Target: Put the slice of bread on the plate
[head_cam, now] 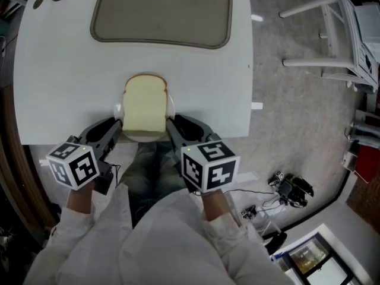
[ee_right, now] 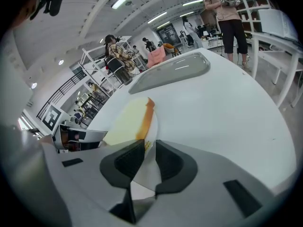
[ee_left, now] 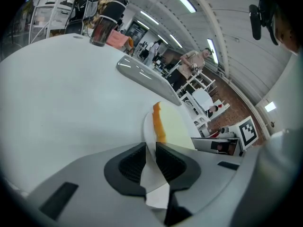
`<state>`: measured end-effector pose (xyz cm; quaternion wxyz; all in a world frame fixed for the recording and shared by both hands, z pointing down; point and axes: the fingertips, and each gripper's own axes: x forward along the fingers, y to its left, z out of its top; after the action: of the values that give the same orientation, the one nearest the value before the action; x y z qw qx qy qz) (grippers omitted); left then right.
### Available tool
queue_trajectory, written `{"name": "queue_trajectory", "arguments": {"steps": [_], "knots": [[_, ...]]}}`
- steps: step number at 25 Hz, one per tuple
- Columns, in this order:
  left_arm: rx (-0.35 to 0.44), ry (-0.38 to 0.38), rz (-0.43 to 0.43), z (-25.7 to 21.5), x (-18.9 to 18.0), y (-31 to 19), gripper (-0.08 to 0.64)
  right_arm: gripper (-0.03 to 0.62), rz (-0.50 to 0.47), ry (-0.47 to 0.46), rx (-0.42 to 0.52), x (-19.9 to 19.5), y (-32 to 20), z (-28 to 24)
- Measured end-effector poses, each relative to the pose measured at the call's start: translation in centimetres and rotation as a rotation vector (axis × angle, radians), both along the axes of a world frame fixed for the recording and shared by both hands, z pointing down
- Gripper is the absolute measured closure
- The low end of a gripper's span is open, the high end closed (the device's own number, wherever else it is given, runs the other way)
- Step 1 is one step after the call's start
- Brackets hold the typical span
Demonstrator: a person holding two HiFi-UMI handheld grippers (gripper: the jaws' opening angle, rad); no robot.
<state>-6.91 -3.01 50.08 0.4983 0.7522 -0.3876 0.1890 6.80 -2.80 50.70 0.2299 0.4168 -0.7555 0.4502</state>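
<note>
Pale crusted slice of bread (head_cam: 144,105), centre frame: already on thin white plate (ee_left: 147,126), rim pinched by left gripper (ee_left: 150,157) and right gripper (ee_right: 147,157); task seemingly done.

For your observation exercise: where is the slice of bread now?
The slice of bread lies on the white plate at the near edge of the table in the head view, between the left gripper and right gripper.

The plate (head_cam: 172,107) is almost wholly hidden under the slice of bread (head_cam: 144,107); only slivers of rim show beside the bread. Beyond the bread, the grey tray (head_cam: 160,16) runs off the head view's top edge, its far rim cut away.
</note>
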Motion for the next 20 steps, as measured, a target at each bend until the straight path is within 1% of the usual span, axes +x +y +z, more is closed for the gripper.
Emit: {"name": "queue_trajectory", "arguments": {"steps": [6,12,15,20], "knots": [[-0.025,0.023,-0.01,-0.1,0.08,-0.01,0.494,0.515,0.003,-0.009,0.007,-0.09,0.13,-0.15],[0.001,-0.003,-0.012,0.06,0.0,0.04,0.494,0.522,0.022,-0.016,0.01,-0.14,0.21,-0.06],[0.0,-0.002,-0.011,-0.02,0.03,0.03,0.494,0.525,0.027,-0.024,0.006,-0.11,0.2,-0.16],[0.008,-0.005,-0.025,-0.09,0.01,-0.06,0.497,0.528,0.048,-0.01,0.019,-0.11,0.1,-0.19]]}}
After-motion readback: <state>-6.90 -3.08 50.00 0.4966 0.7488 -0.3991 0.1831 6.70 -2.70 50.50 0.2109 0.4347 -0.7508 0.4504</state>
